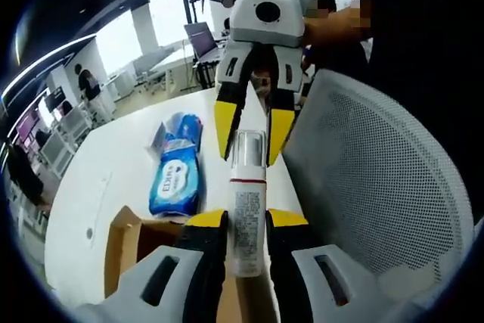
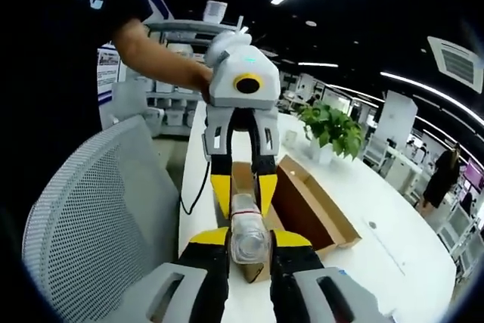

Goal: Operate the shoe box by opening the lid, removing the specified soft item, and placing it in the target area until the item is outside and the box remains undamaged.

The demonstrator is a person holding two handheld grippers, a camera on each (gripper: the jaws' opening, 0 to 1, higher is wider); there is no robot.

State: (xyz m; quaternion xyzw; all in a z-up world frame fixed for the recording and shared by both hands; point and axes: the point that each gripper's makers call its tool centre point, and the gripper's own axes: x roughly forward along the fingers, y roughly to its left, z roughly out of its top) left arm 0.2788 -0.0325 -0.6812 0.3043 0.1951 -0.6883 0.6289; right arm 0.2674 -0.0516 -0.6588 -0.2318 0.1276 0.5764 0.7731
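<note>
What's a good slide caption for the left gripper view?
Two hand-held grippers clamp opposite ends of a white bottle above an open shoe box and a blue wipes pack.

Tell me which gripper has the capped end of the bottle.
The right gripper: its jaws flank the bottle's clear cap, while the left gripper clamps the labelled body lower down.

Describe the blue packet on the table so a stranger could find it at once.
Start at the long white table and find the open cardboard shoe box at its near end. Just beyond it lies the blue packet, flat and soft, with white lettering; it is the table's one blue item.
</note>
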